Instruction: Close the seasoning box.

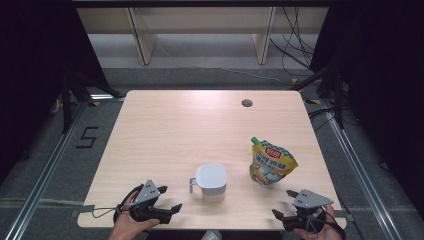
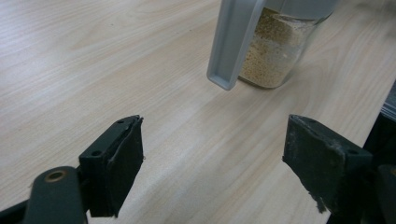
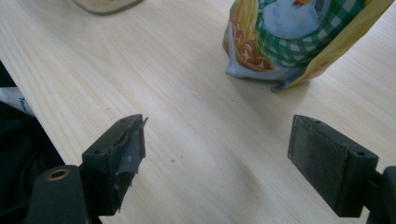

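Observation:
A clear jar [image 1: 211,182] with a grey lid and a grey side handle stands near the table's front middle; it holds tan grains [image 2: 274,51]. To its right stands a yellow spouted pouch [image 1: 270,163] with a green cap, its lower part [image 3: 299,42] printed in green check. My left gripper [image 1: 170,198] rests open at the front left, jaws pointing at the jar's handle [image 2: 233,42], nothing between them. My right gripper [image 1: 283,204] stands open at the front right, just short of the pouch, jaws empty.
The light wooden table [image 1: 190,125] has a round cable hole [image 1: 246,103] at the back right. Beyond its far edge are wooden frame legs and loose cables on the floor. The near edge lies right behind both grippers.

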A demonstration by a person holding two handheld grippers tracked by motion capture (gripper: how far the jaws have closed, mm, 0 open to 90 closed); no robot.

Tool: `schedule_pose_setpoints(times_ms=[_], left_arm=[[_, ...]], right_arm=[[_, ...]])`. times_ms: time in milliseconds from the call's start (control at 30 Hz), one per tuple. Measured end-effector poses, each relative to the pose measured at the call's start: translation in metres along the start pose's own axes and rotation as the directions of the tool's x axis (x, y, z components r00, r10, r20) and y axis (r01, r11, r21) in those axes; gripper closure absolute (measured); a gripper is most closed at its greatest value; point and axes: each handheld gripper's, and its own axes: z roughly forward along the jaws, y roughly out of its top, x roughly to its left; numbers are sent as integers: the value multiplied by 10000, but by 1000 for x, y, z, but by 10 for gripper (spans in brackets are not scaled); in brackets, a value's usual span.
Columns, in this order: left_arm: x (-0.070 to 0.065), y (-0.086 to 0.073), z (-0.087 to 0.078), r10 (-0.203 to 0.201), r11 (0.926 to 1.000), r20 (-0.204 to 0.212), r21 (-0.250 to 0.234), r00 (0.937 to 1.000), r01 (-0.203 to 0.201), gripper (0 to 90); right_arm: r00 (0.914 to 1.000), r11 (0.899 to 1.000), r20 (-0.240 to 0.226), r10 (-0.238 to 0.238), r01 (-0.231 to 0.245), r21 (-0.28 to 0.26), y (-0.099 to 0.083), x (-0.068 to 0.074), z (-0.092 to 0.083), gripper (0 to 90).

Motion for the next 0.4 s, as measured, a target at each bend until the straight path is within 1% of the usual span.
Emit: schedule_pose_setpoints(times_ms=[33, 67, 100, 133, 167, 200, 233, 267, 300, 333, 367, 400], left_arm=[[1, 0, 0, 156, 9999, 26, 74, 9999, -156, 195], [-1, 0, 1, -74, 9998, 120, -160, 9999, 76, 195], [1, 1, 0, 169, 9998, 90, -77, 9998, -168, 195], [0, 1, 0, 89, 9998, 51, -193, 9999, -88, 195], [0, 1, 1, -168, 9995, 60, -263, 9998, 169, 195], [3, 1, -1, 40, 9999, -47, -139, 10000, -40, 195], [1, 1, 0, -295, 9990, -25, -331, 9996, 294, 195], [3, 1, -1, -156, 9997, -102, -199, 9998, 154, 195], [3, 0, 0, -353, 9989, -69, -324, 9994, 351, 195], [5, 0, -1, -278, 9994, -201, -212, 9994, 273, 195], [6, 0, -1, -379, 9990, -182, -263, 9991, 374, 195], [7, 0, -1, -334, 9990, -246, -293, 9991, 327, 195]], right_arm=[[10000, 10000, 2, 76, -76, 26, 0, 0, 0, 199], [10000, 10000, -32, -48, 48, 4, 0, -1, 0, 198], [10000, 10000, -18, -25, 25, 11, 0, -1, 1, 198], [10000, 10000, -16, 30, -30, 48, -1, -1, 1, 197], [10000, 10000, 6, 22, -22, 72, -1, -2, 2, 198], [9999, 9998, -6, 107, -106, 145, -1, -1, 1, 197], [9999, 9997, 48, 120, -121, 207, -2, -2, 2, 197], [9999, 9997, 63, 106, -108, 232, -2, -2, 2, 197], [9999, 9997, 91, 61, -64, 247, -3, -3, 1, 198], [9999, 9999, 100, 36, -38, 165, -3, -3, 1, 199], [9998, 9997, 122, 149, -151, 166, -3, -3, 1, 198], [9996, 9995, 138, 242, -244, 195, -3, -4, 1, 198]])
